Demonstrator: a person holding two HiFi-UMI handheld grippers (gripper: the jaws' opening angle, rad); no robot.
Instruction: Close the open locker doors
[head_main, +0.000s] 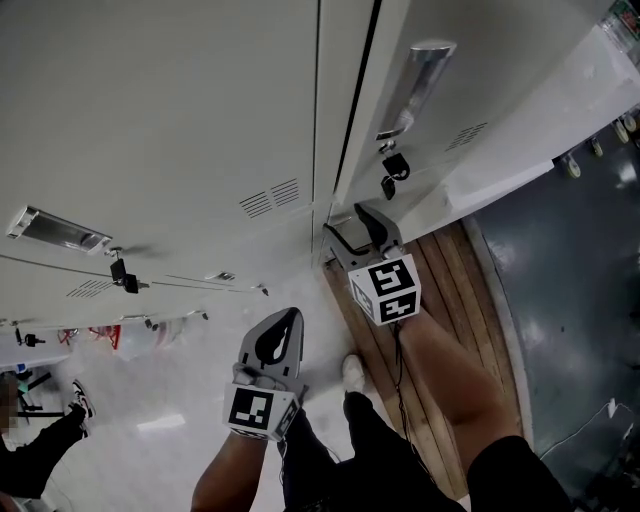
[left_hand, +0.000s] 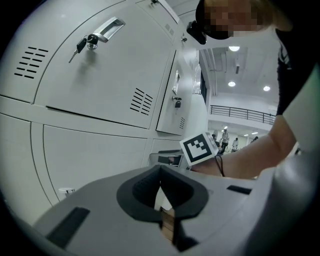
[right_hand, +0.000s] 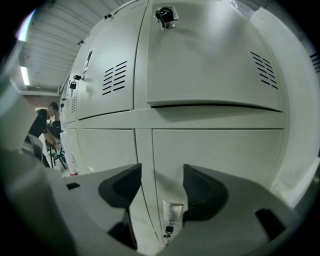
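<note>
Grey locker doors fill the top of the head view. The right-hand door (head_main: 470, 110) has a metal handle (head_main: 418, 75) with a key (head_main: 392, 172) hanging below it, and a dark gap runs down its left edge; I cannot tell whether it is fully shut. My right gripper (head_main: 352, 222) is open and empty, its tips close to the locker face just under that door's lower corner. In the right gripper view the right gripper (right_hand: 161, 170) frames the seam between two lower doors. My left gripper (head_main: 288, 318) hangs lower and further from the lockers, shut and empty (left_hand: 160, 170).
The left-hand door (head_main: 180, 120) carries a handle (head_main: 60, 230) and key (head_main: 125, 275). A wooden strip (head_main: 445, 300) runs along the locker base, with dark flooring (head_main: 570, 300) to its right. A seated person's legs (head_main: 45, 440) show at bottom left. My own shoe (head_main: 352, 370) is below the grippers.
</note>
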